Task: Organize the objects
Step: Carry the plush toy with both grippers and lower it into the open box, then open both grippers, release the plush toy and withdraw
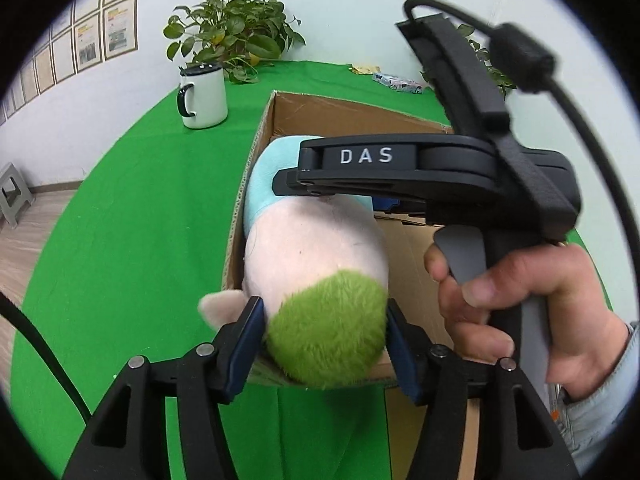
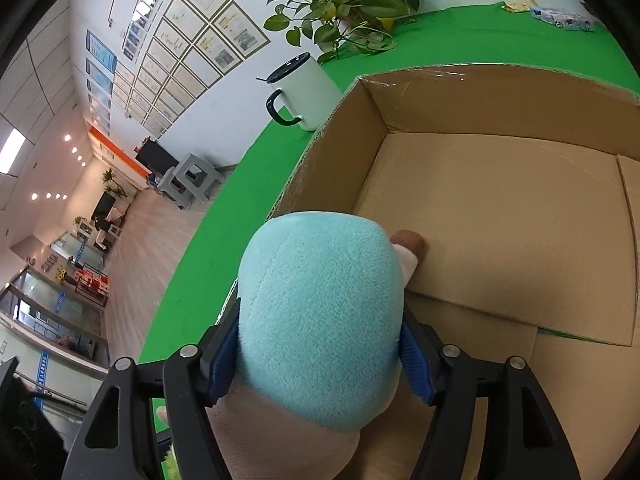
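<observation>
Both grippers clamp one plush toy (image 1: 316, 256) over the cardboard box (image 2: 500, 208): the left gripper (image 1: 325, 344) squeezes its green end at lower centre, the right gripper (image 2: 320, 344) its blue end, likely sharing the bulky, floppy load for lowering inside.

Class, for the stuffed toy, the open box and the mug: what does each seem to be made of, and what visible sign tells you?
Stuffed toy: soft plush fabric, matte; fuzzy pile in green, pink and turquoise.
Open box: brown corrugated cardboard, dull; fluted edge shows along the rim, with shiny clear tape at one corner.
Mug: probably enamel or ceramic; glossy white body, black handle and lid.
</observation>
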Available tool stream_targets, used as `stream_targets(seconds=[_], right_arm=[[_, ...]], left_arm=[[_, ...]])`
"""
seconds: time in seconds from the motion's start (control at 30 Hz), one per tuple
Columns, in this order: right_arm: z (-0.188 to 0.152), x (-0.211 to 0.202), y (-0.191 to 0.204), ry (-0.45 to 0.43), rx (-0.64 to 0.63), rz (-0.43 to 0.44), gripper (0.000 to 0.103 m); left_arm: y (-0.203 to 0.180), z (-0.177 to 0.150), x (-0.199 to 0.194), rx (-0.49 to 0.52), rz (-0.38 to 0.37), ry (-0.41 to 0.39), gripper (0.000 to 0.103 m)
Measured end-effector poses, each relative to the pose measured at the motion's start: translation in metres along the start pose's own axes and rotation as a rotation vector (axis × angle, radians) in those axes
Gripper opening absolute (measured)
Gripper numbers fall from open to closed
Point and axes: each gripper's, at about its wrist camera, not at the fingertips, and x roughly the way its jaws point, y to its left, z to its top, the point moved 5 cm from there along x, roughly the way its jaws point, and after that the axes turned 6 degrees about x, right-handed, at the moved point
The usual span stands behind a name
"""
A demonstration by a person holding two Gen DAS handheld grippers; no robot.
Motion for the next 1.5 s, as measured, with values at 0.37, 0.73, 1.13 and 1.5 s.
stream_targets(seconds=[0.37,0.73,1.13,1.5], right_arm=[[0.012,-0.077,0.026,-0.12,0.062,0.094,0.097],[-0.082,-0.279,-0.053,-0.45,0.103,-0.312,0.102],[-0.119,-0.292,-0.195,-0.326,0.335,-0.517,0.055],[-0.129,-0.281,-0.209,-0.297,0.284,-0.564,0.007]], left_arm=[[0.012,-0.001,0.004,-0.07,-0.014,-0.013,0.054],[0.022,-0.01,-0.038,-0.006,0.002,-0.159,0.064],[0.045,-0.014,-0.007,-0.125,-0.202,-0.128,0.066],[0.032,-0.03,0.004,-0.099,-0.271,-0.066,0.066]])
